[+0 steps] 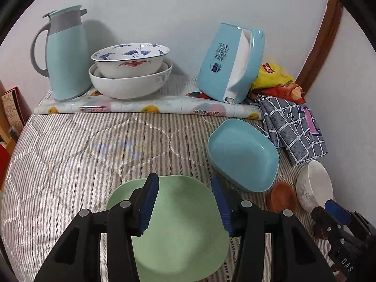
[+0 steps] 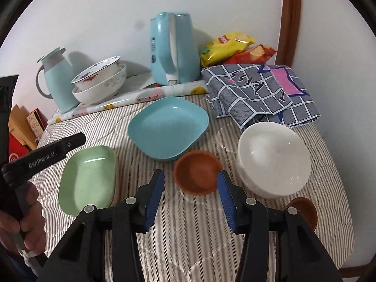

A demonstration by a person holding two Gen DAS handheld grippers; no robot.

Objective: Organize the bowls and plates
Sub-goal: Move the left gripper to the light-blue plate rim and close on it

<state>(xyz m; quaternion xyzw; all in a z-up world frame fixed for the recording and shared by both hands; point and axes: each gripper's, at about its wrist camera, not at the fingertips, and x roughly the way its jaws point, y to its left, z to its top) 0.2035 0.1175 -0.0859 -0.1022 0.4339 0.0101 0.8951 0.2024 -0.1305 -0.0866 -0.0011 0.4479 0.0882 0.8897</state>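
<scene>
A green square plate (image 1: 178,225) lies on the striped cloth, right under my open left gripper (image 1: 185,202); it also shows in the right wrist view (image 2: 87,178). A blue square plate (image 1: 244,155) (image 2: 168,127) lies beyond it. A small brown bowl (image 2: 197,175) sits just ahead of my open, empty right gripper (image 2: 190,202), its right edge by the right fingertip. A white bowl (image 2: 273,157) (image 1: 313,185) stands to its right. A second brown dish (image 2: 303,211) lies at the right. Two stacked patterned bowls (image 1: 130,70) (image 2: 98,84) stand at the back.
A light-blue thermos jug (image 1: 64,54) and a blue kettle (image 1: 231,63) stand at the back by the wall. Snack bags (image 2: 235,49) and a folded checked cloth (image 2: 260,91) lie at the back right. The left gripper's handle and hand (image 2: 28,164) are at left.
</scene>
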